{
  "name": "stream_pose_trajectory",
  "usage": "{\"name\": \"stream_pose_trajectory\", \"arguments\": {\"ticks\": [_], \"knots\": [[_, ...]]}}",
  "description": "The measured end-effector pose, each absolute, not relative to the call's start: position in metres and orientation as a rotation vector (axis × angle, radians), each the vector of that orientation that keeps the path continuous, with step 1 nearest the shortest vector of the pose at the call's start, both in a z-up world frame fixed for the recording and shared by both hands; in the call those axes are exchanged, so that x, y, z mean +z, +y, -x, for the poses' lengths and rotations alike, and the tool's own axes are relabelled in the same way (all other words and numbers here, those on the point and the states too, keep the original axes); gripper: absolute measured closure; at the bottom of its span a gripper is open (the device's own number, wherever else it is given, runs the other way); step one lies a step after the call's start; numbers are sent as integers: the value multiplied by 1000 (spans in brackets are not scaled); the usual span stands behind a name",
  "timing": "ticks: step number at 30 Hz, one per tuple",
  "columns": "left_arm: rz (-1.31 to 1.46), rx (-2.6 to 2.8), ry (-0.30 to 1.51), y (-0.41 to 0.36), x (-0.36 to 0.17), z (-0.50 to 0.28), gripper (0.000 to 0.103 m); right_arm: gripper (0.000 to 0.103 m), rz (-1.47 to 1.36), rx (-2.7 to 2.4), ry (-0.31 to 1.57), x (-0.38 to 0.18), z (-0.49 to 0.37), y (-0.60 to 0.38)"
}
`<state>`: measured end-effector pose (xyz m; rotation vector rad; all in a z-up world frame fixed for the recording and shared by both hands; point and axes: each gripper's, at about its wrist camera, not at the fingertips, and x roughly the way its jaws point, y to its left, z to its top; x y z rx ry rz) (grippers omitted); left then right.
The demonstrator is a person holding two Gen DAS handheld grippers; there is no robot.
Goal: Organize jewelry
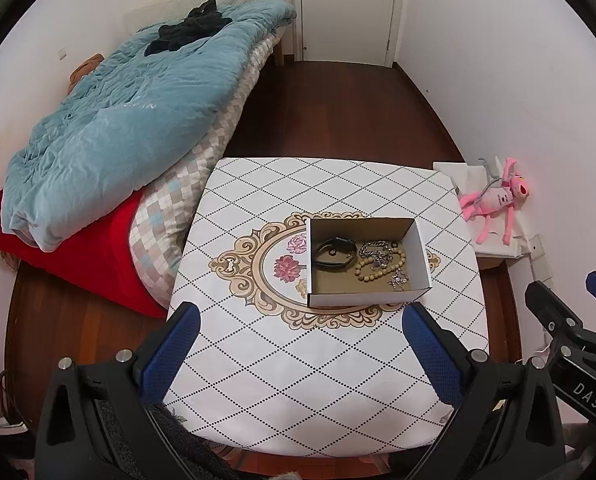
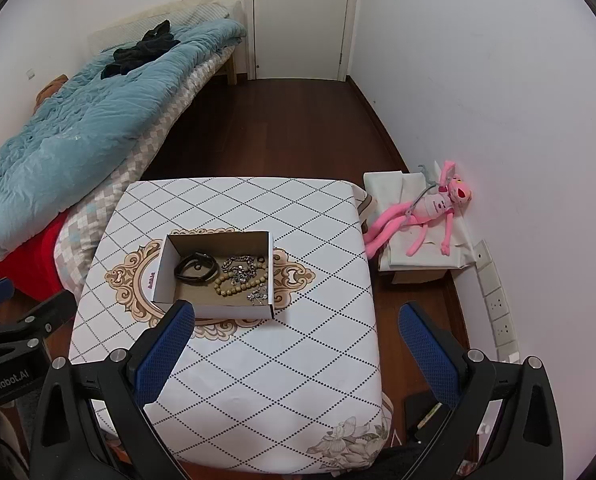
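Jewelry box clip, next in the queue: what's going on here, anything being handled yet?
Nothing is being handled yet. A person holds two grippers above the near edge of a small table with a diamond-pattern cloth. The left gripper and right gripper are both open and empty. On the table sits an open cardboard box holding a black band, a bead bracelet and tangled silver chains. All the jewelry lies inside the box.

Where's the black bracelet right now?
In both wrist views the black bracelet lies in the left half of the open cardboard box, beside the beaded bracelet.
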<state>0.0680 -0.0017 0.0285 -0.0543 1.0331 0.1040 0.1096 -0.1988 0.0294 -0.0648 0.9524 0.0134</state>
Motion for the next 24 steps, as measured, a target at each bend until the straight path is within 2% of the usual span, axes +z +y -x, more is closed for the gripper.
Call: {"name": "stream_pose_trajectory", "arguments": {"ticks": [24], "knots": [[56,99,1037,-4,29,-69,0,0,69,20,959,31,-113,-194]]}}
